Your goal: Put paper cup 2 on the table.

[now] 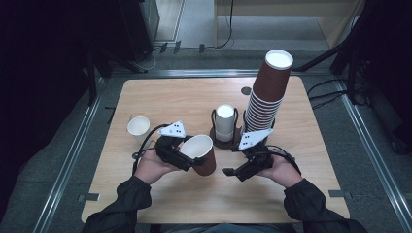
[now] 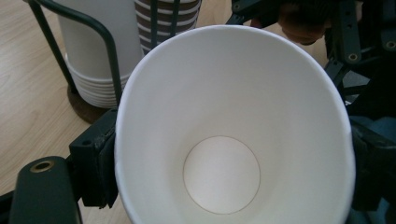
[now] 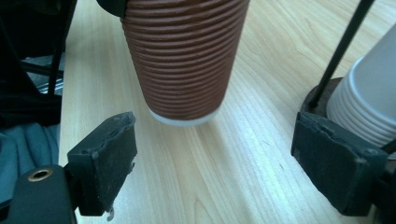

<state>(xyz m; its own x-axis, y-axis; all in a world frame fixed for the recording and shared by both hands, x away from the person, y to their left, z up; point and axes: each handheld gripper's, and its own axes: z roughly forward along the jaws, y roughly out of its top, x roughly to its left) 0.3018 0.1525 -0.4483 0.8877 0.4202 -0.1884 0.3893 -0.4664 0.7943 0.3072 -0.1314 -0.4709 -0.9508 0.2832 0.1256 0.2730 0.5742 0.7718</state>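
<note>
The left hand-held gripper (image 1: 190,161) is clamped on a brown cup (image 1: 201,154), its pads pressing the wall on both sides; the cup tilts above the tabletop (image 1: 160,97), white inside showing. The right hand-held gripper (image 1: 232,172) sits just beside the cup, jaws wide apart with nothing between them. Behind stand a white stack (image 1: 225,122) in a wire holder and a tall brown stack (image 1: 266,94). A lone white cup (image 1: 139,128) stands to the left.
</note>
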